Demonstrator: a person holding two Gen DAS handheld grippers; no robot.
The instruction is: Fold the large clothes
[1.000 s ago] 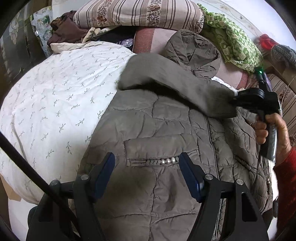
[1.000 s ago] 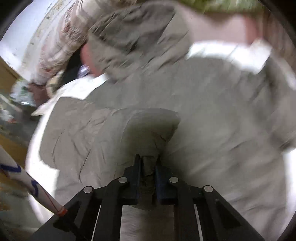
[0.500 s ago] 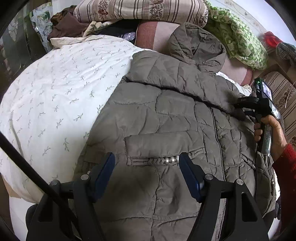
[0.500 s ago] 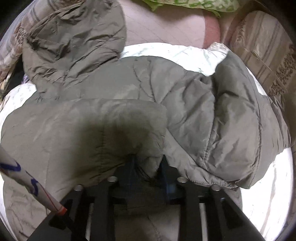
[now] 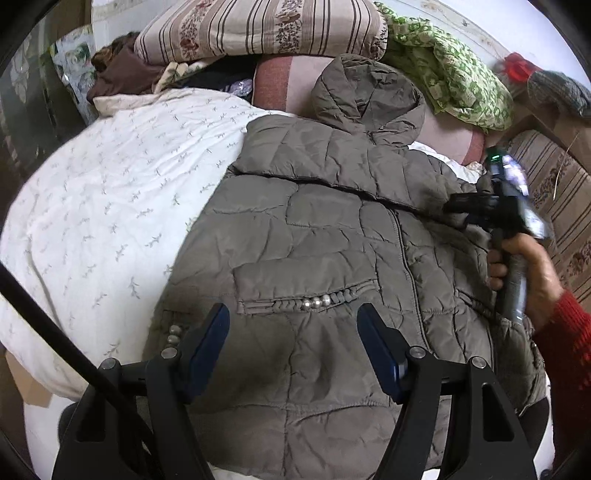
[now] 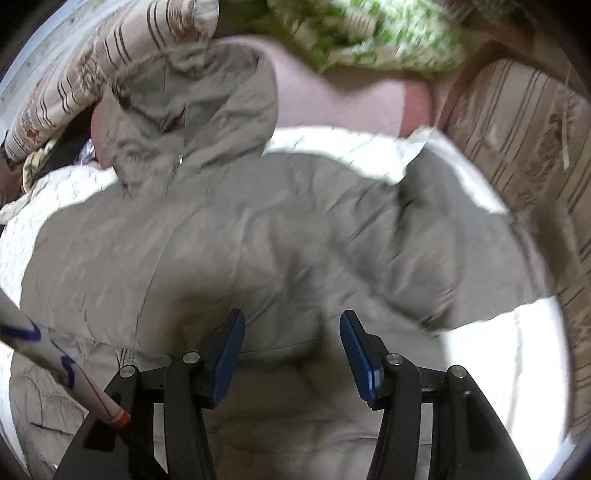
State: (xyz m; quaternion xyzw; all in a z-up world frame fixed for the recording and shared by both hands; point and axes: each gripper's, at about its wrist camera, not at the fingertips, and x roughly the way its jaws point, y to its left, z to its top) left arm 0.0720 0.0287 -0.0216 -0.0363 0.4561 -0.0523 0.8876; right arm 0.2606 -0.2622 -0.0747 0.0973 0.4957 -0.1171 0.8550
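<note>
We see the grey-brown quilted hooded jacket (image 5: 325,236) lying front-up on the bed, spread over a white quilt with a small leaf print (image 5: 110,206). Its hood (image 5: 369,96) points toward the head of the bed and rests against a pink bolster (image 5: 280,85); one sleeve (image 5: 314,155) lies folded across the chest, and a pocket trimmed with pearl beads (image 5: 314,303) sits just beyond our left gripper (image 5: 293,347). That gripper hovers over the lower front of the jacket with its fingers (image 5: 207,343) standing wide apart and nothing between them. Our right gripper (image 6: 291,347) is over the jacket's other side, its fingers (image 6: 354,350) parting, gripping no cloth; the right wrist view is blurred, so finer detail there escapes us. In the left wrist view that gripper is held by a hand (image 5: 524,269) in a red knitted sleeve (image 5: 565,339). Beyond the hood a striped floral pillow (image 5: 258,29) is stacked at the headboard, with a green-and-white patterned cloth (image 5: 450,74) beside it and a striped cushion (image 5: 554,199) at the far right.
</note>
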